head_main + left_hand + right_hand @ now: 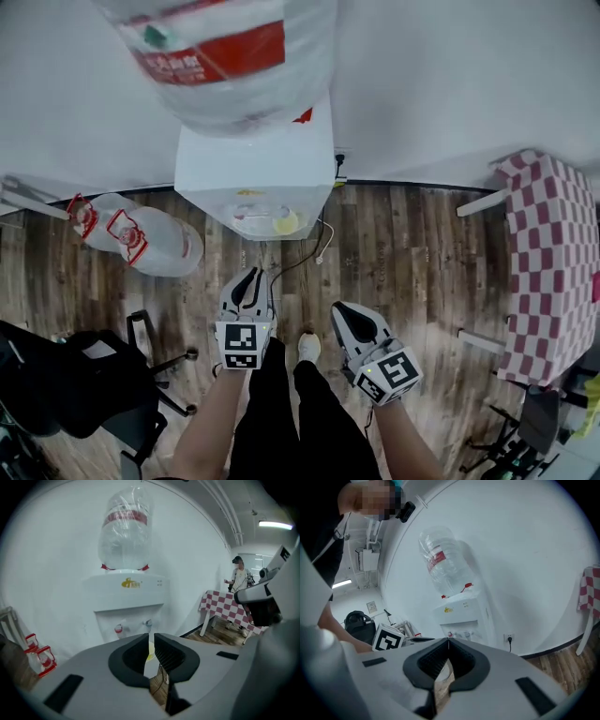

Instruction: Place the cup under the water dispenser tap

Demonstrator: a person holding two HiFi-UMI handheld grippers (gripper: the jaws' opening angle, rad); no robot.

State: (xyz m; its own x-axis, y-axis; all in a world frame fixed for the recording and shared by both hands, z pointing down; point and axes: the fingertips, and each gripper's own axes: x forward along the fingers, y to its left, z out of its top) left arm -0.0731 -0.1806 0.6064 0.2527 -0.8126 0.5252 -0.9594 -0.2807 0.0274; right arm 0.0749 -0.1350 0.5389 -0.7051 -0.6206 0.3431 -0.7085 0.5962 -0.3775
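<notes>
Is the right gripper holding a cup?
No, the right gripper has its jaws closed tip to tip with nothing between them.

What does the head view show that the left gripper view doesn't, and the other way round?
Head view only: the black chair and the person's legs. Left gripper view only: the red tap and the tap beside it on the dispenser's front, and a person beyond the table. Both: the water dispenser, its bottle, the checkered table, the spare bottles and the yellow cup.
</notes>
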